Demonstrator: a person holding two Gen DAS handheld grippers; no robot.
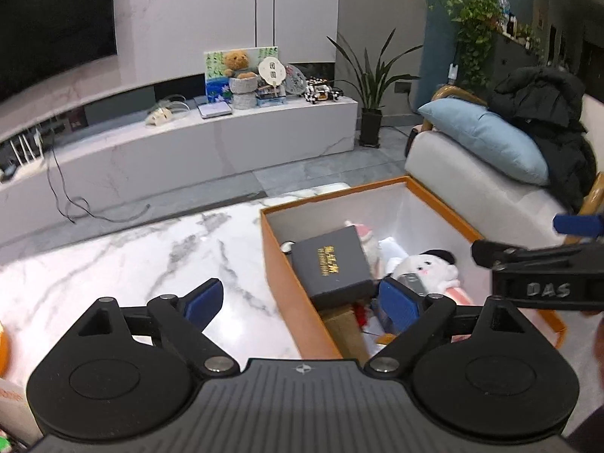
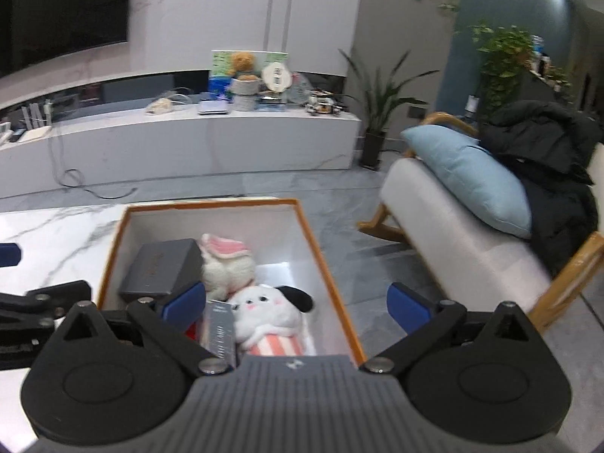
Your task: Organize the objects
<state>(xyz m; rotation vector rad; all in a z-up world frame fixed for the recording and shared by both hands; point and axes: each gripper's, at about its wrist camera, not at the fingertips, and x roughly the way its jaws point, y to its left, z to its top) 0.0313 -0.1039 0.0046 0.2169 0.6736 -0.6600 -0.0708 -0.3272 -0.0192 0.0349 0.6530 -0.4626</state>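
Note:
An orange box [image 1: 287, 290] with white inside walls stands on the marble table [image 1: 132, 256]. It also shows in the right wrist view [image 2: 324, 264]. In it lie a black case with gold lettering [image 1: 330, 262], a white plush dog with a black ear [image 2: 271, 309], a white and pink plush rabbit [image 2: 224, 264] and a grey flat pack [image 2: 221, 330]. My left gripper [image 1: 302, 304] is open and empty, straddling the box's left wall. My right gripper [image 2: 296, 307] is open and empty above the box's near end. The right gripper also shows at the right edge of the left wrist view [image 1: 547, 268].
A white armchair [image 2: 453, 234] with a blue cushion [image 2: 472, 181] and a black coat stands right of the table. A white TV bench [image 1: 207, 143] with a teddy bear and ornaments runs along the far wall. A potted plant [image 1: 372, 90] stands by it.

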